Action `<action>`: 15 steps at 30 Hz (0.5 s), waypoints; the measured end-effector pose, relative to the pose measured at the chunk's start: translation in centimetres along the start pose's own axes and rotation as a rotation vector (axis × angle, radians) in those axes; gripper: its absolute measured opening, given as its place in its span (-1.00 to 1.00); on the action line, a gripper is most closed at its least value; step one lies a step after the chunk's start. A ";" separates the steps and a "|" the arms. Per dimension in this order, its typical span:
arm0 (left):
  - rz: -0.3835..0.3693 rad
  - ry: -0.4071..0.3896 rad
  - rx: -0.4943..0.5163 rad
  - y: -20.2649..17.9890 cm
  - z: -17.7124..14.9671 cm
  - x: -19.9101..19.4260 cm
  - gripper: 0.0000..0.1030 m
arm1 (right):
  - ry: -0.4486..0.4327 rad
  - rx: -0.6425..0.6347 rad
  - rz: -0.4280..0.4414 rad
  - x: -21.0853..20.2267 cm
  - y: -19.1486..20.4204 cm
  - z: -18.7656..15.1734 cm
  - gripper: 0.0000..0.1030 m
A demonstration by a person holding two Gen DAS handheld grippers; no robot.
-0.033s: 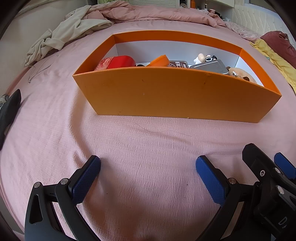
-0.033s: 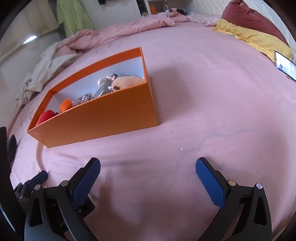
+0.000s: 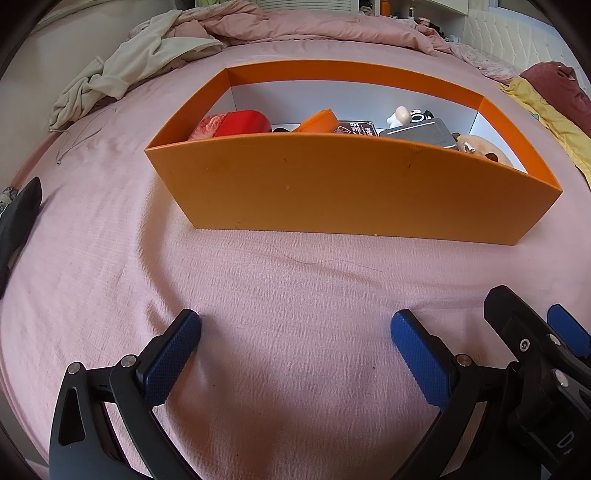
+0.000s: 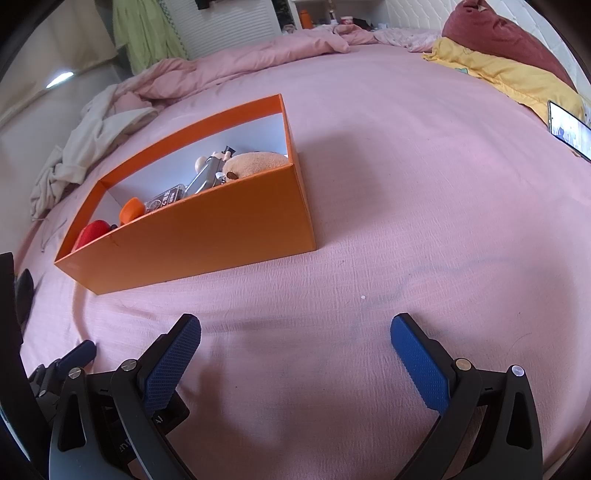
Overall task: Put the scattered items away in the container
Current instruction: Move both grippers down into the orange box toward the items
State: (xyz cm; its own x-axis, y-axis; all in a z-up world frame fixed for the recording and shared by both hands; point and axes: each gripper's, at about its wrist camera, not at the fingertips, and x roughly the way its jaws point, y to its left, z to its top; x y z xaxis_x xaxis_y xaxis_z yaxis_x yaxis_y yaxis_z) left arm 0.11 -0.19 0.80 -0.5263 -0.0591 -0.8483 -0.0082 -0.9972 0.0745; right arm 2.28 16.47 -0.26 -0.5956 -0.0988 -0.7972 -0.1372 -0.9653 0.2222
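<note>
Change: none to report; the earlier frames carry the same timestamp and show the same scene.
Box (image 3: 351, 192): at 12 o'clock on the pink bedsheet (image 3: 295, 295).
Items: red case (image 3: 242, 123), metal tin (image 3: 421, 131), plush toy (image 4: 255, 164) lie inside the box.
Left gripper (image 3: 295, 347): spread, empty.
Right gripper (image 4: 295, 350): spread, empty.
Task meaning: no loose items show on the sheet nearby.
Hidden: box floor behind its near wall; dark object (image 3: 22, 214) at 9 o'clock is cut off.

Orange box (image 3: 351, 192), pink sheet (image 3: 295, 295)

box (image 3: 354, 192) on bed (image 3: 295, 295) | items (image 3: 417, 129) in box | pillows (image 4: 509, 70) right | duvet (image 3: 314, 26) behind
</note>
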 end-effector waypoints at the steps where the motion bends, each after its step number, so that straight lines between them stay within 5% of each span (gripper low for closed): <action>1: -0.004 -0.004 0.002 0.2 0.2 -0.5 0.99 | 0.012 0.002 -0.001 0.0 0.2 0.0 1.00; 6: -0.023 -0.027 0.011 1.0 1.2 -2.9 0.99 | 0.050 0.009 0.002 -1.3 1.1 -0.4 0.99; 10: -0.038 -0.044 0.018 1.6 2.1 -4.8 0.99 | -0.050 -0.017 0.036 -6.4 1.9 0.3 0.90; 13: -0.127 -0.095 -0.069 2.3 3.4 -7.0 0.99 | -0.167 -0.104 0.056 -10.4 3.4 1.8 0.90; 15: -0.163 -0.133 -0.099 3.5 6.0 -8.3 0.99 | -0.153 -0.175 0.064 -10.2 5.3 4.8 0.87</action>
State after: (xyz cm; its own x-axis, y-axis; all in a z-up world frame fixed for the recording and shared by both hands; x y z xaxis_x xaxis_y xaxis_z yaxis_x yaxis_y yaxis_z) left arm -0.70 -2.96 11.26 -0.6326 0.1030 -0.7676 -0.0222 -0.9931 -0.1150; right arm 3.80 13.49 11.77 -0.7133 -0.1363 -0.6875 0.0362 -0.9868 0.1581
